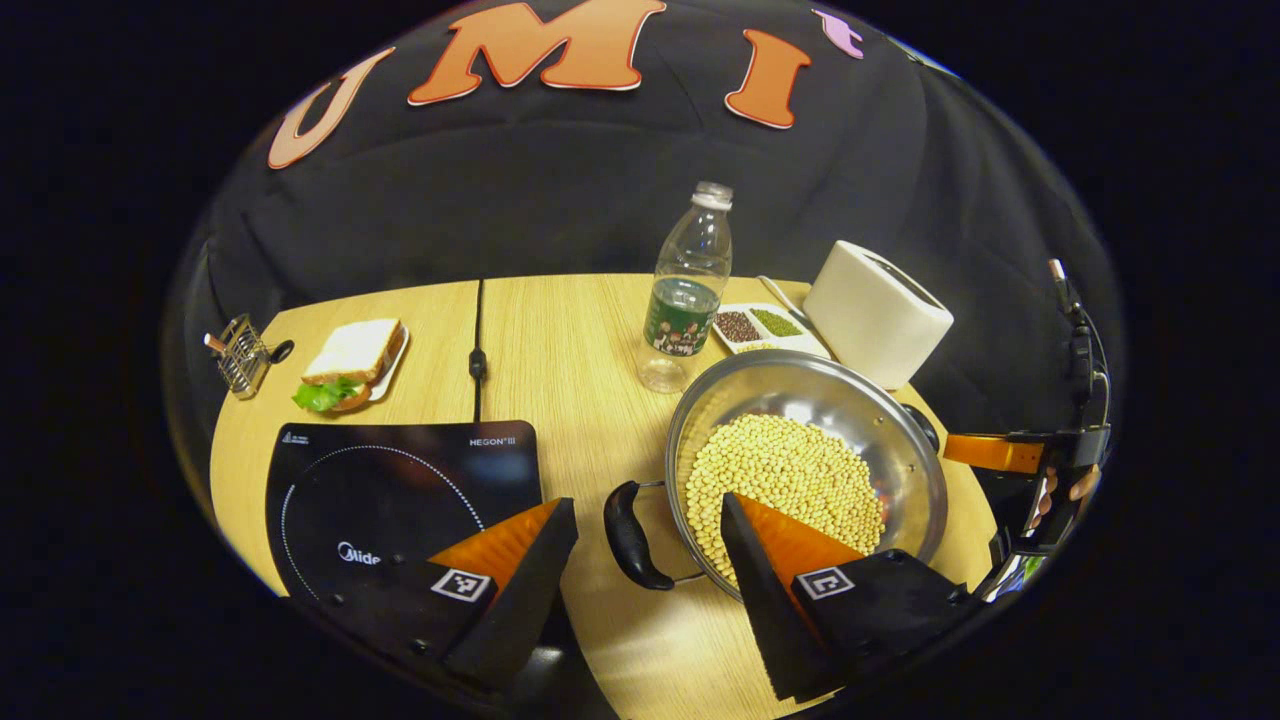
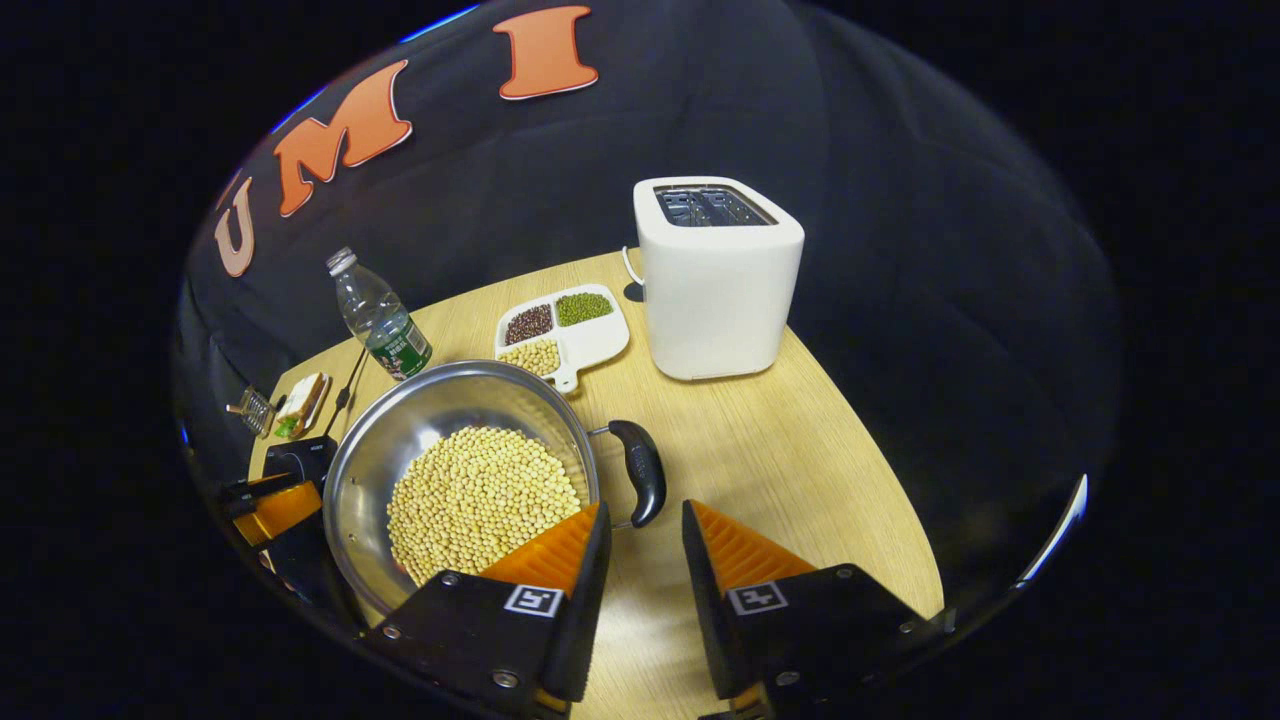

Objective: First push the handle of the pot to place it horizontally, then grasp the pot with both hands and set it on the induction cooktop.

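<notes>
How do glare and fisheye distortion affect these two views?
Left gripper view: glare on the pot rim and induction cooktop; table edge bows. Right gripper view: bright reflection inside the pot; toaster sharp, its sides leaning.

Both views close above table, opposite sides, sharing pot (image 1: 805,470).

A pale wooden table (image 2: 760,440) carries a steel pot (image 2: 400,440) of soybeans, a black induction cooktop (image 1: 390,490), a white toaster (image 2: 715,285), a clear bottle (image 1: 690,290), a divided bean dish (image 2: 590,340), a plated sandwich (image 1: 352,362) and a small wire rack (image 1: 238,355).
</notes>
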`<state>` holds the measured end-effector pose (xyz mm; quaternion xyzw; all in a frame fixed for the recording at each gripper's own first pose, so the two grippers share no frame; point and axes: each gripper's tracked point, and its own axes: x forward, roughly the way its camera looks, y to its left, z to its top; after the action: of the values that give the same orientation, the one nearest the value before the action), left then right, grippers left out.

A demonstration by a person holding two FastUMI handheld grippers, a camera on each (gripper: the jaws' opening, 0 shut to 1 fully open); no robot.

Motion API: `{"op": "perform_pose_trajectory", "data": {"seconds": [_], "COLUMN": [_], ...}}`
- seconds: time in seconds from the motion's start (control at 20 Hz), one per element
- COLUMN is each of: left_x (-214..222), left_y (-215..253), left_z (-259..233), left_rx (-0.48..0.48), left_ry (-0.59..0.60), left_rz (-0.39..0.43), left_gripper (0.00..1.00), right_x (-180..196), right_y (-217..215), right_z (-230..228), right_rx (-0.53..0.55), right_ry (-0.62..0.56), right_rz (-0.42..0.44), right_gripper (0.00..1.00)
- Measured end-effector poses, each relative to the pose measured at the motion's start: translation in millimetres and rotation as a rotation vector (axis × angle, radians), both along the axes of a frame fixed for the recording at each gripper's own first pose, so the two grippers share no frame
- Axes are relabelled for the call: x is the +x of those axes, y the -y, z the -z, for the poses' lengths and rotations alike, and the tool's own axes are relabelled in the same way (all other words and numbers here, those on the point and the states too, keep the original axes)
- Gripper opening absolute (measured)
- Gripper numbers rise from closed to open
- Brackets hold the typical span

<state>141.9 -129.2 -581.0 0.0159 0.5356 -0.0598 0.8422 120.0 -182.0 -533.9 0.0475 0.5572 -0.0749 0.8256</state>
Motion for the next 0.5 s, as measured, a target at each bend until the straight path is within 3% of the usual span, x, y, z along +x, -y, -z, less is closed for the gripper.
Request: {"op": "perform_pose_trajectory", "data": {"seconds": [0.05,0.1,0.2,0.4,0.45,0.5], "left_x": [1,0,-2,0,1,1], "left_y": [-2,-2,1,0,3,3], "left_z": [6,12,25,44,47,49], "left_rx": [0.013,0.019,0.020,0.044,0.039,0.045], "left_ry": [-0.011,-0.022,-0.045,-0.033,-0.031,-0.031], "left_rz": [-0.009,-0.018,-0.031,-0.059,-0.055,-0.056], "left_gripper": [0.94,0.96,0.94,0.95,0.95,0.93], "right_x": [4,8,13,19,22,24], "right_y": [-3,-6,-12,-11,-9,-8], "right_z": [0,2,8,23,26,29], "right_rx": [0.010,0.021,0.041,0.031,0.017,0.008], "right_ry": [0.012,0.021,0.028,0.021,0.025,0.024], "right_rz": [-0.002,-0.004,-0.014,-0.003,-0.002,-0.005], "right_gripper": [0.47,0.59,0.67,0.74,0.68,0.74]}}
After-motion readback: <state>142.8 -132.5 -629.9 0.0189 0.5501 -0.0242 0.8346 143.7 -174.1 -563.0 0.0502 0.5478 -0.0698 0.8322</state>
